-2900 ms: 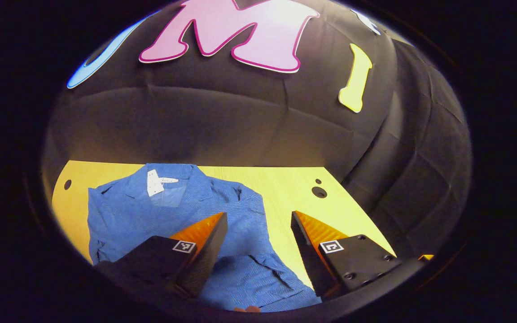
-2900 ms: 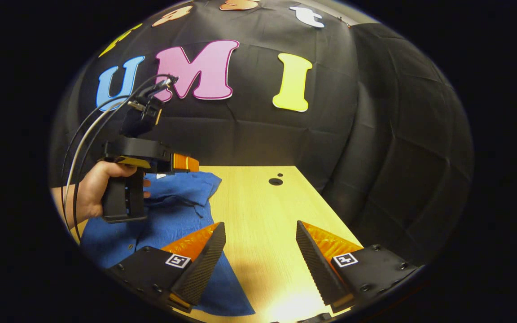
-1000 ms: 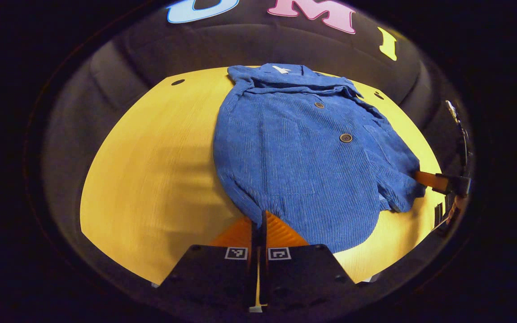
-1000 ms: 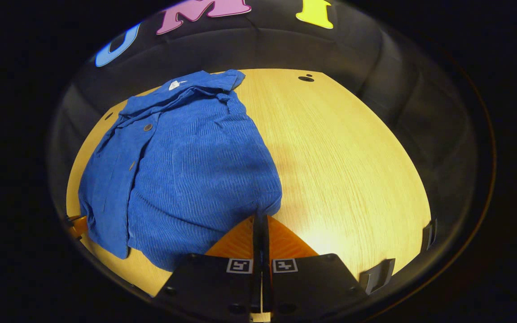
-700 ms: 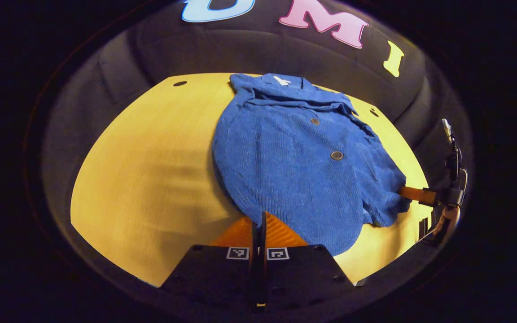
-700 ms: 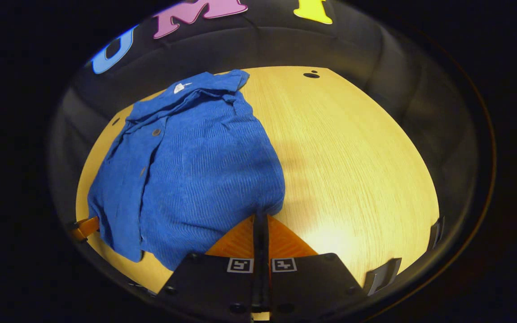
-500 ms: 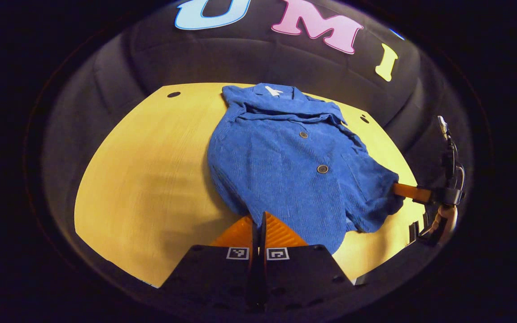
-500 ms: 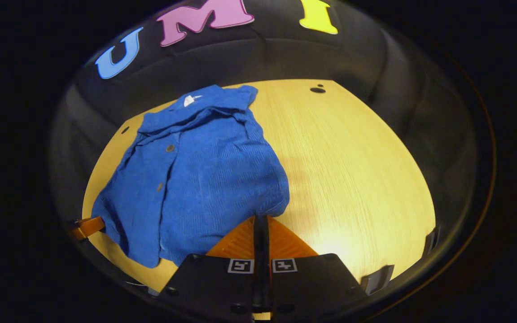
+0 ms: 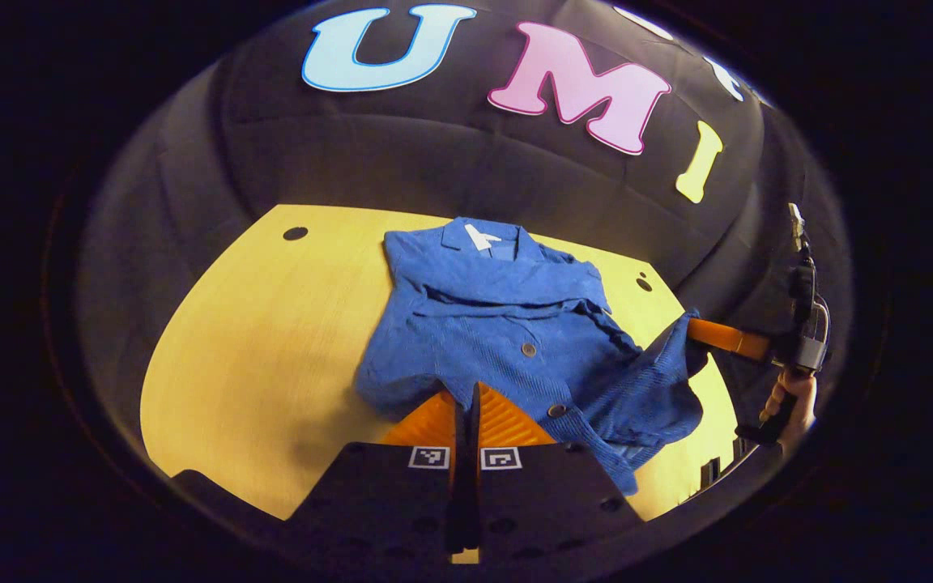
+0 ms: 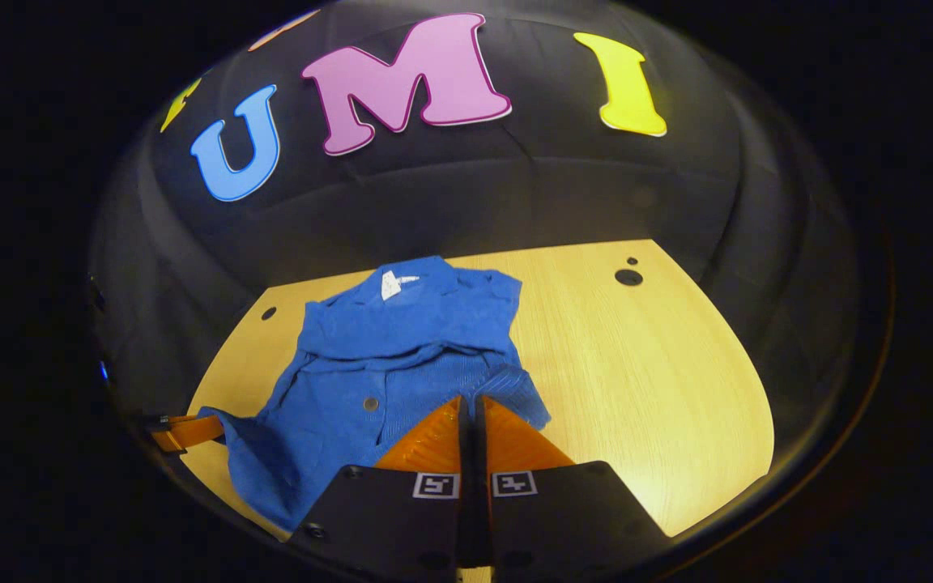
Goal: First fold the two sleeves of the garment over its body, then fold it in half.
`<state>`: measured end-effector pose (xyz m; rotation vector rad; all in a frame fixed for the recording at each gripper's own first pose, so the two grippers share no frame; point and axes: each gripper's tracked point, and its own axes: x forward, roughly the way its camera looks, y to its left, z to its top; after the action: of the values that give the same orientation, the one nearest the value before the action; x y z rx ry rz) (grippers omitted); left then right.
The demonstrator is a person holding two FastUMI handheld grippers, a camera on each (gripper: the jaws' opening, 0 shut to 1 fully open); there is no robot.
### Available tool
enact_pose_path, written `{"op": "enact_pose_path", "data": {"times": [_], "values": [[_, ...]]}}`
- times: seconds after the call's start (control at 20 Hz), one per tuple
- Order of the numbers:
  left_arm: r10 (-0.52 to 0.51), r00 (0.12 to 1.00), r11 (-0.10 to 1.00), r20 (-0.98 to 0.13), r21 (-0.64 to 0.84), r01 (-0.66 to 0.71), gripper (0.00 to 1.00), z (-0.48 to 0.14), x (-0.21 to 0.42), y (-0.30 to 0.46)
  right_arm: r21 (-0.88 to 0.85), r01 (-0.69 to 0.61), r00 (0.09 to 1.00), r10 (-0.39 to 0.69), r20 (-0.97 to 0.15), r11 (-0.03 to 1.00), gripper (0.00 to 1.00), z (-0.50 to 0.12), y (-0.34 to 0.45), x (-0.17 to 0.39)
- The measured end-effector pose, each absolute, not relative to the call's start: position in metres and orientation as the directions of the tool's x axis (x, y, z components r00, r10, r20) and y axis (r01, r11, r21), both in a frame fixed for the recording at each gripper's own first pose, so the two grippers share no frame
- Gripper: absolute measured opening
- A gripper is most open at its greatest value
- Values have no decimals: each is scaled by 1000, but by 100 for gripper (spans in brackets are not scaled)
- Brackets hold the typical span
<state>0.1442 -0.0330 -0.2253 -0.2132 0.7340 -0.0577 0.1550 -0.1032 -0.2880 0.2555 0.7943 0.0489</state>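
Observation:
A blue corduroy shirt (image 9: 507,324) lies on the yellow wooden table (image 9: 256,324), collar toward the back wall, sleeves folded in over its body. My left gripper (image 9: 466,390) is shut on the shirt's bottom hem at its left corner, lifted off the table. My right gripper (image 10: 470,401) is shut on the hem at the other corner of the shirt (image 10: 385,364). The lower half is raised and bunched toward the collar. In the left gripper view the right gripper (image 9: 697,332) holds its corner up at the far right, a hand (image 9: 790,401) on its handle.
The table (image 10: 645,372) has small round holes near its back corners (image 10: 627,277) (image 9: 295,233). Black cloth wall stands close behind the table. Bare tabletop lies to the shirt's left and right.
Both grippers, open above the shirt 2.9 s ago, closed on the hem corners. Over the last second they lifted the hem and carried it forward toward the collar, shortening the visible shirt.

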Motion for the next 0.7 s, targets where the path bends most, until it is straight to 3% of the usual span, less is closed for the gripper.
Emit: {"op": "enact_pose_path", "data": {"times": [0.35,0.6,0.7], "values": [[-52,881,990,-470,-140,-16,0,-191,312,14,220,44,818,91,-568,974,0,-269,-117,307],[10,970,997,-243,-67,-27,0,-186,448,44,109,46,875,13,-483,993,1,-297,-116,417],[-19,976,998,-215,-58,6,3,-201,489,43,38,81,897,-56,-439,996,11,-312,-123,445]]}}
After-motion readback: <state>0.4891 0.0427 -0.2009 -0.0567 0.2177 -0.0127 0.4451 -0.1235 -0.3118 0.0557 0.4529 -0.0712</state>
